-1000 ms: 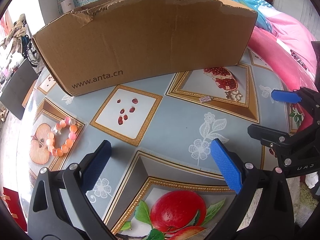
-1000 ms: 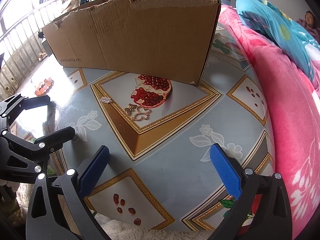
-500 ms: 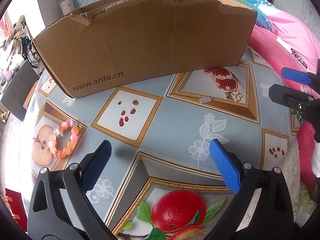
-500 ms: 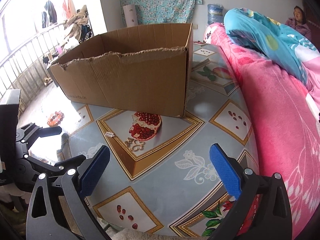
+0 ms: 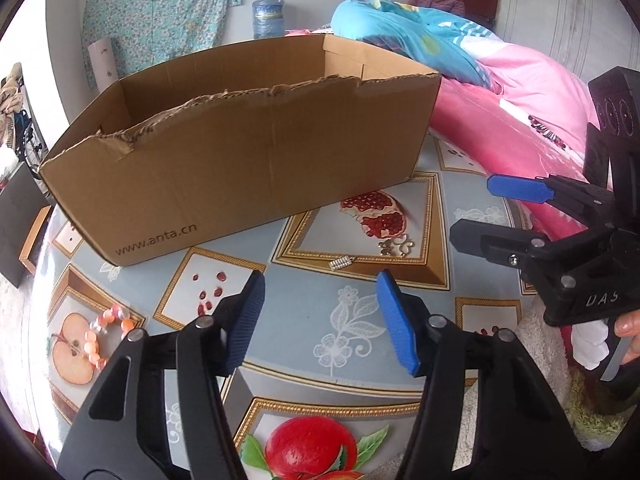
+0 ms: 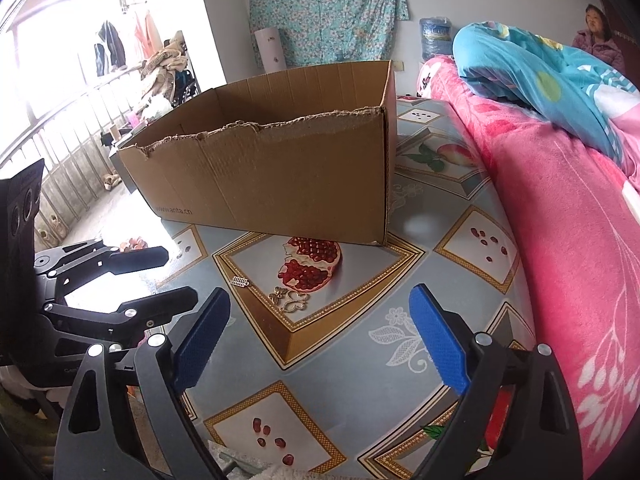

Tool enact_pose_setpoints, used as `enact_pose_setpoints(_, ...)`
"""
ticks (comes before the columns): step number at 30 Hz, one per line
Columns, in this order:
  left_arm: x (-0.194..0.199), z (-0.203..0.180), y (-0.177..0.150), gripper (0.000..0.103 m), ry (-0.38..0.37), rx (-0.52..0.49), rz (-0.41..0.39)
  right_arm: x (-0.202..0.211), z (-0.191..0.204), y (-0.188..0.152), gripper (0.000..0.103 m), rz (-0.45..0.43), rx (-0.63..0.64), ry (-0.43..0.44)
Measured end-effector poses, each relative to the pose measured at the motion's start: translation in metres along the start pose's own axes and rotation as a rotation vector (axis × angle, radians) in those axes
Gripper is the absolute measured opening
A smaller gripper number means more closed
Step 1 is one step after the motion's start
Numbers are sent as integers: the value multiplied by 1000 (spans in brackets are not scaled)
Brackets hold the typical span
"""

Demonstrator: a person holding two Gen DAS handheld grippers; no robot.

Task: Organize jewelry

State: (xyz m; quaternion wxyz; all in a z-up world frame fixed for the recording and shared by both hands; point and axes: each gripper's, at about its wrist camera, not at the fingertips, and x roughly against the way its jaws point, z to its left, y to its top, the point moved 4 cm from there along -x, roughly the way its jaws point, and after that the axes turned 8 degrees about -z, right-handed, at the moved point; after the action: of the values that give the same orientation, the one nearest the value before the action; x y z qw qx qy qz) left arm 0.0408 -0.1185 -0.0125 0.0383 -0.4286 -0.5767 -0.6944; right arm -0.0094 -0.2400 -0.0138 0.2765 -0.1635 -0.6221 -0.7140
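Lying beyond both spread, empty grippers, left gripper (image 5: 320, 316) and right gripper (image 6: 320, 340): gold brooch (image 6: 290, 300).

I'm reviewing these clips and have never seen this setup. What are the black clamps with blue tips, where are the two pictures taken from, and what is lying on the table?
No robot here: a person holds a hand-operated two-finger gripper in each hand, and each gripper carries a fisheye camera looking along its fingers. One picture comes from the left gripper, the other from the right gripper; each also sees the other gripper at its edge. Both are open and hold nothing.

On the fruit-patterned tablecloth stands an open brown cardboard box. In front of it lie a gold butterfly-shaped pendant and a small silver rectangular clasp. Farther left lies an orange and pink bead bracelet. A pink blanket borders the table.
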Motion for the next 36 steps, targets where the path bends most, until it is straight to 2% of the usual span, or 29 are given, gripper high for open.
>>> enact_pose_setpoints(2,-9,-7,4,45,-29,-12,8,-1,0,-1,85,0,-2,19)
enact_pose_setpoints(6,-24,-19,6,33,-40,-98,32,-4,-4,-4,82,8,-19,53)
enact_pose_setpoints(9,-31,-20,7,29,-42,-128,59,-8,-8,-5,82,7,-34,81)
enact_pose_setpoints(14,-39,-16,11,29,-43,-169,110,-13,-13,-7,82,2,-62,119)
enact_pose_setpoints(18,-48,-13,4,29,-45,-207,188,-14,-14,-6,82,5,-60,138)
enact_pose_setpoints(23,-43,-9,1,29,-75,-209,189,-14,-16,-4,82,6,-54,141)
enact_pose_setpoints(26,-44,-13,-1,18,-101,-229,189,-14,-17,-5,82,8,-63,142)
enact_pose_setpoints(31,-43,-26,-1,13,-93,-357,199,-18,-16,-9,82,24,-66,140)
enact_pose_setpoints(36,-43,-24,3,13,-92,-375,211,-21,-14,-11,82,33,-60,142)
